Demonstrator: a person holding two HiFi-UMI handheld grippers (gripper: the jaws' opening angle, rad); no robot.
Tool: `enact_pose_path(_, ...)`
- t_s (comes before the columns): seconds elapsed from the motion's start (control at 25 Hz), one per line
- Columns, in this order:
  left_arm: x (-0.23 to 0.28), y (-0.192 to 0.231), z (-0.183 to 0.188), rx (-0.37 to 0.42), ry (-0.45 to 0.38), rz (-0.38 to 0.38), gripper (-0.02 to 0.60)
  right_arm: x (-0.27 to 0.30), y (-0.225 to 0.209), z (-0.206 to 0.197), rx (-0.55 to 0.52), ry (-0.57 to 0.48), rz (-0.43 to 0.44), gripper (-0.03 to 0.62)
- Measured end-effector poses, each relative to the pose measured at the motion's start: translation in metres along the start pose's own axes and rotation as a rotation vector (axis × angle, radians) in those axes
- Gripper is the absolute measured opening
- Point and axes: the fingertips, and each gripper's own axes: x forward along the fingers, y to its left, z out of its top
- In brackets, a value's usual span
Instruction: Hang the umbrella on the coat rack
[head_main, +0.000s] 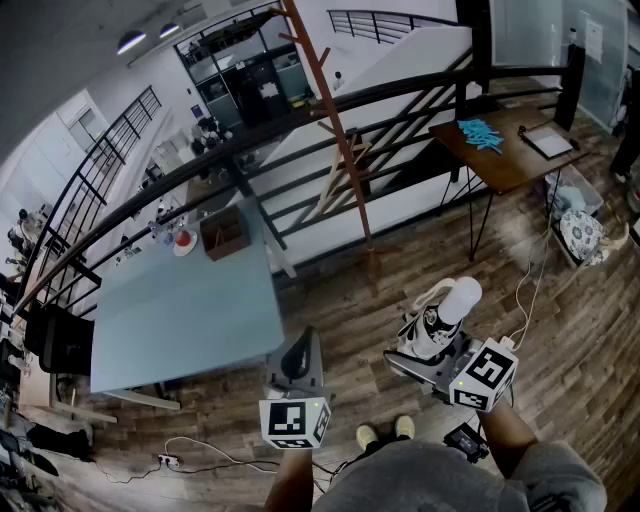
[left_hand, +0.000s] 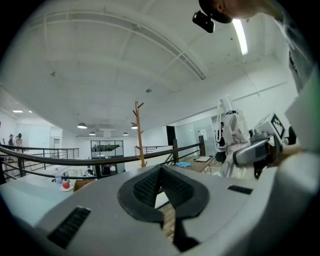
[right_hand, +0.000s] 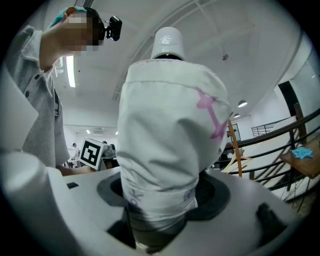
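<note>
A folded white umbrella with pink marks and a white cap stands upright in my right gripper, low and right of centre in the head view. In the right gripper view the umbrella fills the middle, and the right gripper is shut on its lower part, one pad on each side. My left gripper is beside it to the left, shut with nothing in it. The brown wooden coat rack stands far ahead by the black railing; it also appears in the gripper views as a thin coat rack and, past the umbrella, as the coat rack.
A light blue table with a wooden box stands at the left. A brown table with blue items is at the back right. The black railing runs across behind the rack. Cables and a patterned bag lie on the wooden floor.
</note>
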Motion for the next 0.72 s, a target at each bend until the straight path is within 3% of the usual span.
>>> enact_pose_path(0.16,-0.005,0.035,-0.005,0.084,0.008,0.111,0.012,0.030,0.011,0.000,0.008,0.000,0.010,0.296)
enact_pose_path(0.48,-0.019,0.039,-0.011,0.009,0.002,0.041,0.012,0.052,0.032,-0.004,0.016,0.014,-0.004,0.296)
enact_pose_path(0.72,-0.022,0.054,-0.008,-0.031,-0.003,0.072,0.012,0.062,0.043,0.001,-0.003,0.015,-0.003,0.296)
